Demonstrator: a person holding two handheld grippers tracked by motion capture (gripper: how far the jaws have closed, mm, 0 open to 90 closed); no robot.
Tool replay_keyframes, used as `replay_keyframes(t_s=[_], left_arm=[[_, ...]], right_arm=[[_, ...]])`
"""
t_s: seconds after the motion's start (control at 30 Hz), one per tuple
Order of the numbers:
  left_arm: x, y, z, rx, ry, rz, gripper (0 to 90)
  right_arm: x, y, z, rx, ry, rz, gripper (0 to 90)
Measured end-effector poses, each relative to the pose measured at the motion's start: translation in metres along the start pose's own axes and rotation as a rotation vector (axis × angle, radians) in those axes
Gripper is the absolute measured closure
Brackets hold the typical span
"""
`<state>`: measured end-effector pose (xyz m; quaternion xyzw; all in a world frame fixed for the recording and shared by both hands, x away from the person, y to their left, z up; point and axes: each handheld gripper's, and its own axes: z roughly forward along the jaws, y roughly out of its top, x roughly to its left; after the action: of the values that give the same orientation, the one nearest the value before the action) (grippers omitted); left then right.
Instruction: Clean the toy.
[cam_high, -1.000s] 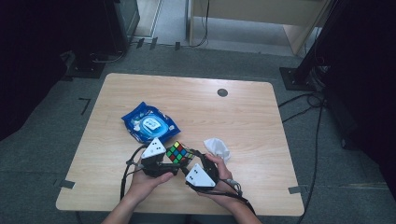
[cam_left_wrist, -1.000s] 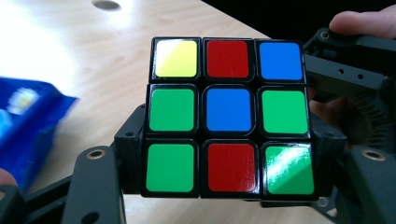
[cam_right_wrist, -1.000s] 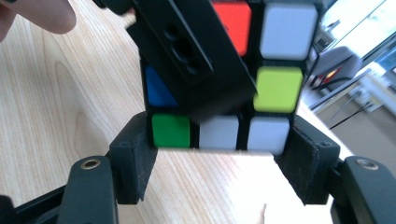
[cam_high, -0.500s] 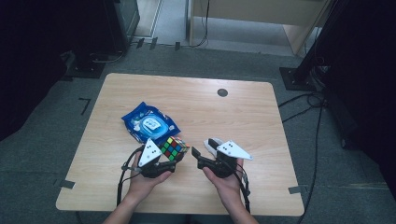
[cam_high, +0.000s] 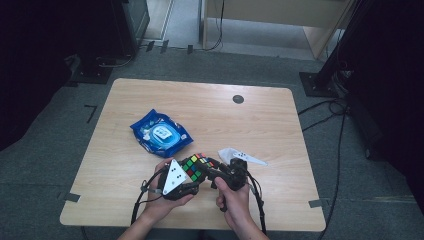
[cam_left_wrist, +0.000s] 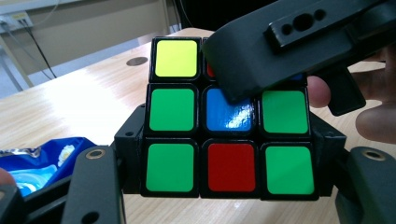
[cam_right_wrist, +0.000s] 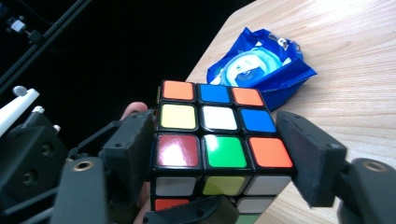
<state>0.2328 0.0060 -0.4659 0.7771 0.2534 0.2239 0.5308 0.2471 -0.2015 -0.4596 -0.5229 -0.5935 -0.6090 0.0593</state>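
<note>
Since half a second ago the right gripper (cam_high: 216, 171) has swung back in from the right and its jaws, just closing, now straddle the cube (cam_high: 197, 166). In the right gripper view the left pad touches the cube's side; a sliver of gap shows at the right pad. The left gripper (cam_high: 192, 177) clamps the cube's bottom layer, pads pressed on both sides. Both hands rest low over the near table (cam_high: 280, 125) edge, forearms converging. One cube: glossy stickered squares, black plastic frame, held just above the wood-grain top. One crinkled blue packet (cam_high: 161, 133) lies behind it; one white scrap (cam_high: 231, 153) beside.
</note>
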Motion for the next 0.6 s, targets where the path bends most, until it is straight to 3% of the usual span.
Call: replay_keyframes(t_s=[0.1, 0.13, 0.3, 0.37, 0.43, 0.5, 0.6], left_arm=[[0.004, -0.001, 0.001, 0.023, -0.033, -0.025, 33.9], [0.003, -0.002, 0.003, 0.032, -0.036, -0.026, 33.9], [0.002, -0.002, 0.008, 0.079, -0.036, -0.018, 33.0], [0.002, -0.003, 0.008, 0.084, -0.038, -0.019, 33.0], [0.002, -0.003, 0.007, 0.082, -0.027, 0.002, 33.6], [0.003, -0.002, 0.006, 0.087, -0.005, 0.015, 34.1], [0.01, -0.002, 0.004, 0.091, -0.003, -0.022, 34.1]], right_arm=[[0.002, 0.0, -0.001, 0.004, -0.028, -0.019, 33.4], [0.004, 0.0, -0.002, -0.002, -0.045, -0.046, 34.5], [0.026, -0.008, 0.001, 0.002, -0.224, -0.344, 34.6], [0.032, -0.011, 0.002, 0.007, -0.26, -0.412, 34.6], [0.03, -0.011, 0.003, 0.013, -0.245, -0.41, 34.4], [0.027, -0.006, 0.001, 0.011, -0.196, -0.395, 33.3], [0.023, 0.008, -0.014, -0.052, -0.172, -0.378, 24.1]])
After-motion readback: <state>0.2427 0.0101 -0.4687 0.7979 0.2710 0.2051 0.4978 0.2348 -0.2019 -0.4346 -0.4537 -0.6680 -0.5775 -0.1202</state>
